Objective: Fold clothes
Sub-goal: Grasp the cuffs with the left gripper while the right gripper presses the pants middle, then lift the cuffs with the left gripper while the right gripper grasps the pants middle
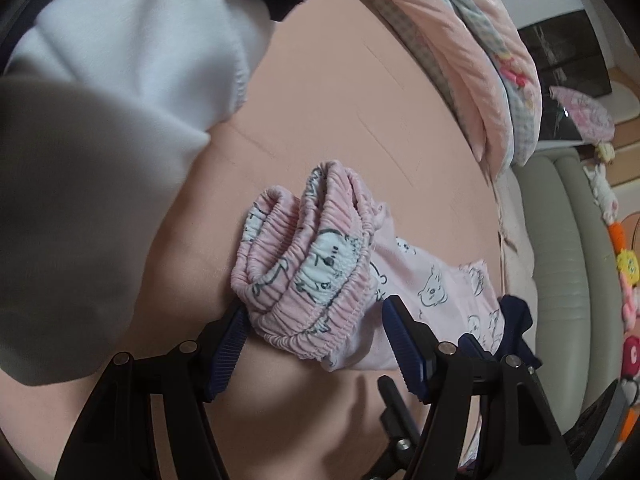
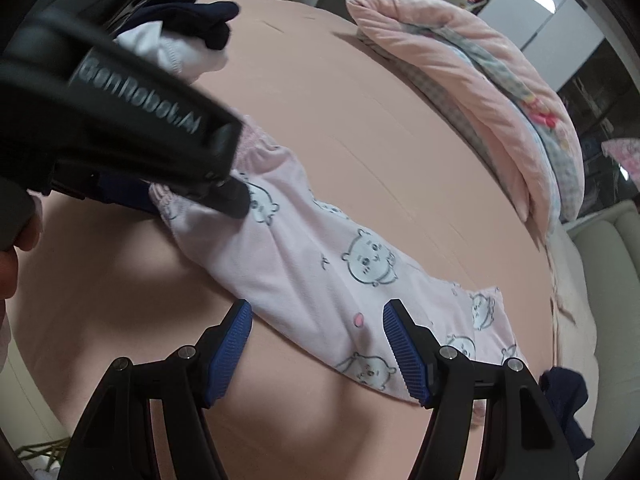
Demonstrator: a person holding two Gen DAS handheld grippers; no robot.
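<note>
Both sets of jaws are standing wide apart, gripping nothing. Over by the bunched elastic waistband, the left gripper point(image 1: 316, 344) is hovering with the pink bear-print pajama pants point(image 1: 304, 264) lying between its blue fingers point(image 1: 228, 348). The right gripper point(image 2: 318, 346) is hanging over the leg end of the pants, which are lying stretched out across the peach bedsheet point(image 2: 360, 128), near a folded pink quilt point(image 2: 472, 80).
</note>
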